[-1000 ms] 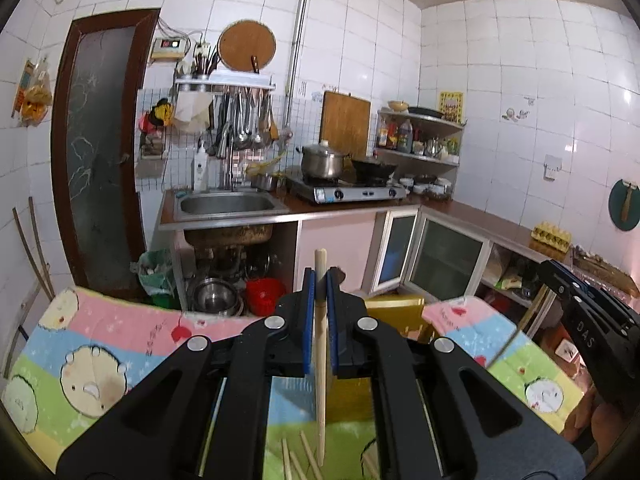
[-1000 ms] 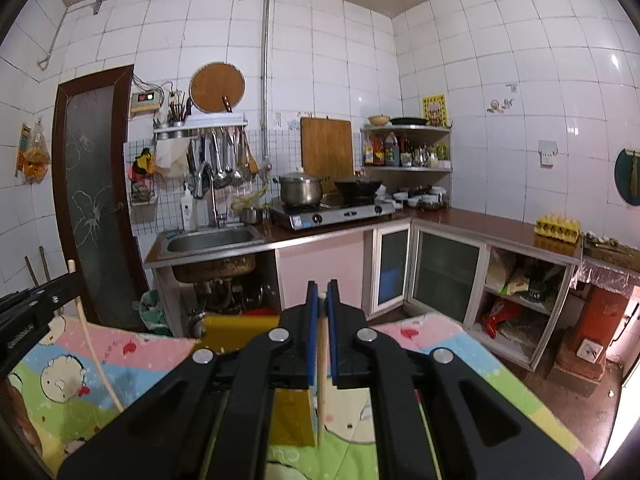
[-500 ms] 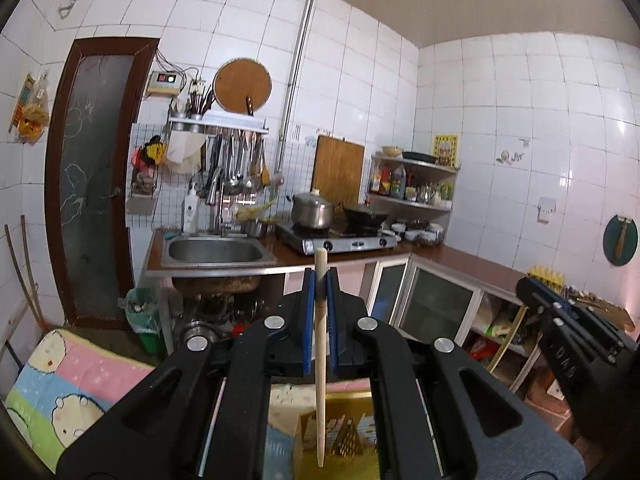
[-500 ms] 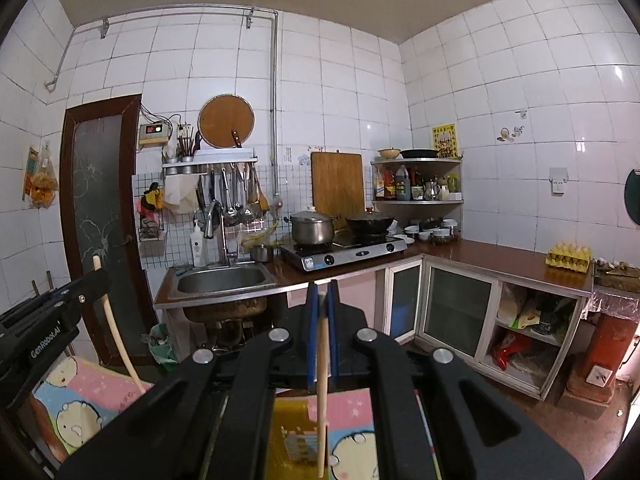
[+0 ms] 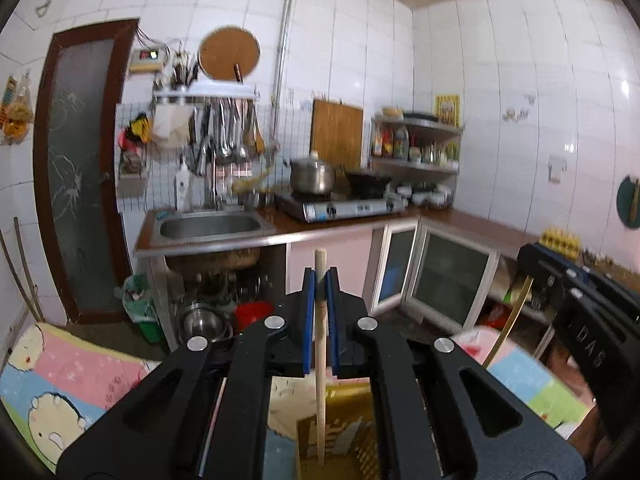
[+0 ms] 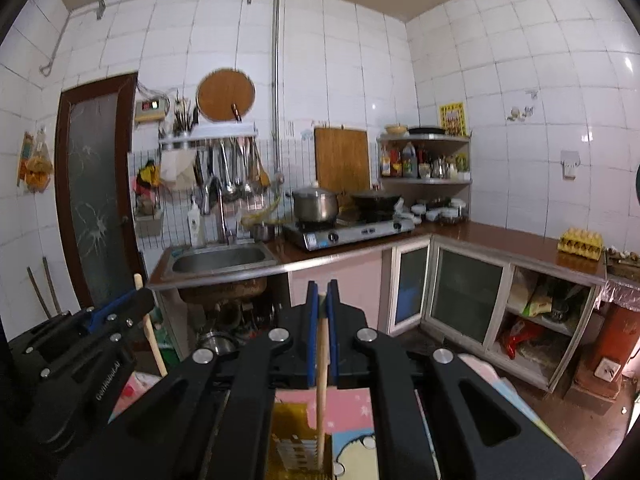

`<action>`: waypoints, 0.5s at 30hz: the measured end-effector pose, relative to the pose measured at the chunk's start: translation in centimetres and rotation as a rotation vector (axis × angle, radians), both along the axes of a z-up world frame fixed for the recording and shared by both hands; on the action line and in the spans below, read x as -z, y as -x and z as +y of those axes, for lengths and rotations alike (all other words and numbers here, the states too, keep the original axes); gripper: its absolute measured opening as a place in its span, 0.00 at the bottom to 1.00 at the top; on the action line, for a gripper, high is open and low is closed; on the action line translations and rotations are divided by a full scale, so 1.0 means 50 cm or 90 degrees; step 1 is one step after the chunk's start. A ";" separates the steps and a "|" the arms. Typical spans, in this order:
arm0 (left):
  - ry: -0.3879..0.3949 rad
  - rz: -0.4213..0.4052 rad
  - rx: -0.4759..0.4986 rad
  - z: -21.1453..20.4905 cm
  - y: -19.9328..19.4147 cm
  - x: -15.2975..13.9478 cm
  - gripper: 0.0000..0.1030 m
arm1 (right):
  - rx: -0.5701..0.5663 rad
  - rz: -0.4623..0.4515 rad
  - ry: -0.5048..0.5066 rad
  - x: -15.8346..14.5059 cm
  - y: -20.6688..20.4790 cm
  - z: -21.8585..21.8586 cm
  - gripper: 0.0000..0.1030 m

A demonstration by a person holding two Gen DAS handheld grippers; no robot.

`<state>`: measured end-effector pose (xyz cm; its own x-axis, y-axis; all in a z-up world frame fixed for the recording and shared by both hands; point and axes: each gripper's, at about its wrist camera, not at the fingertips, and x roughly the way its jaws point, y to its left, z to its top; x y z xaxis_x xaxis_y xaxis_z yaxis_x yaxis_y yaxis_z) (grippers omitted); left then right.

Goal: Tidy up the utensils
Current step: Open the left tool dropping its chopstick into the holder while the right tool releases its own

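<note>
Whole scene first: I'm hovering over a cartoon-print cloth in a small tiled kitchen, sink and gas stove along the back wall. None of that matters for the job, it's just backdrop.

Down below the claws is the yellow utensil holder, a slotted plastic box sitting on the cloth. In the right wrist view it shows up again, right under the fingers.

Left gripper: squeezed narrow on a wooden chopstick, which stands just about upright. Its top pokes out above the blue pads and its lower tip hangs at the mouth of the holder. Can't tell if the tip is actually inside the rim or just above it.

Right gripper: same deal, clamped tight on its own chopstick, upright, lower end down at the holder's slotted wall.

So my read is we're at the drop-in step, both sticks lined up over the box at once. Next move, I reckon: ease both straight down until the tips are properly past the rim, keep them vertical so they don't catch the wall or knock into each other, then let the claws open. Left view is a bit blurry, so I'd go slow.
</note>
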<state>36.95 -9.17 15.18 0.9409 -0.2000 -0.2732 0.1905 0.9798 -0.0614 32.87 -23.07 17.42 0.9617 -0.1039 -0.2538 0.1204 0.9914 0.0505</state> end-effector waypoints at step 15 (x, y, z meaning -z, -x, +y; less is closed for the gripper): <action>0.000 0.055 -0.023 0.078 0.017 0.011 0.57 | 0.016 0.079 -0.049 0.062 0.003 -0.056 0.56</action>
<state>36.11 -5.29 14.65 0.9202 -0.1669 -0.3542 0.1492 0.9858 -0.0769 32.70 -25.87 14.34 0.9198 -0.1032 -0.3787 0.1554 0.9817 0.1099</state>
